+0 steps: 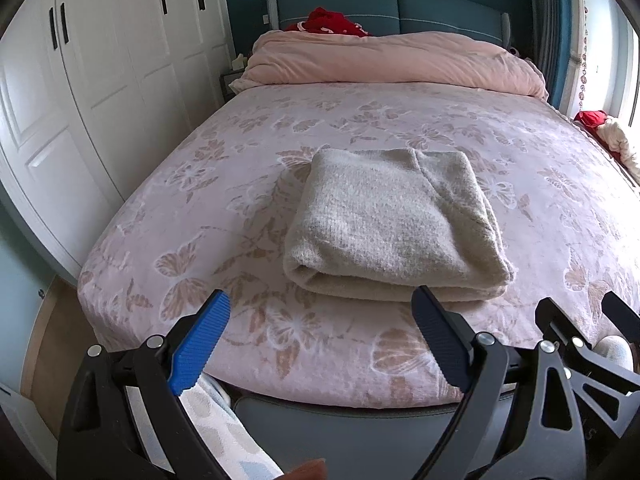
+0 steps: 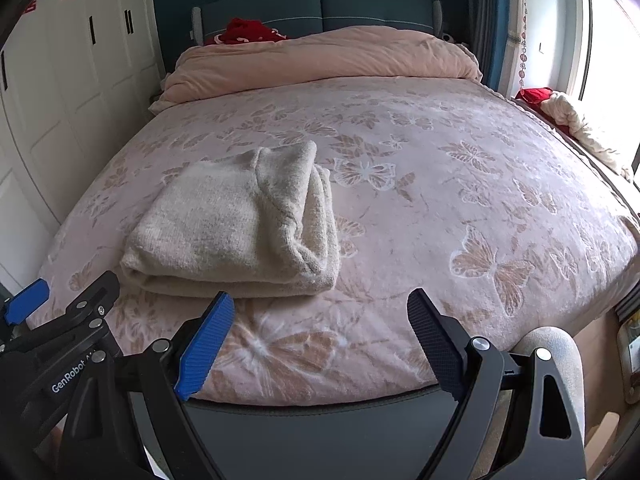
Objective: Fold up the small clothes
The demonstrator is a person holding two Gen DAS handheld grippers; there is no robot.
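Both grippers hang with their jaws spread wide and nothing between the pads. In the left wrist view the left gripper point(image 1: 322, 338) frames bare bedspread at the bottom of the frame, its blue finger at lower left and its dark finger at lower right. The right gripper point(image 2: 320, 338) stands the same way in its own view.

The folded sweater point(image 1: 394, 224), a cream knit bundle, lies on the butterfly-print bedspread point(image 1: 200, 208) just past the fingertips, untouched. From the left gripper it sits ahead and a little to the right, its rolled near edge just above the dark fingertip. From the right gripper it sits ahead and up to the left, above the blue finger. Its long axis runs away from the fingers toward the headboard, the thick fold facing them. The left gripper looks the nearer and the more squarely lined up.

The right wrist view shows the bundle's stacked layers along its right side, which the left view barely gives. The left view shows the top face flat and smooth. The fold looks finished; any further move would likely be a tidy-up or a lift away.
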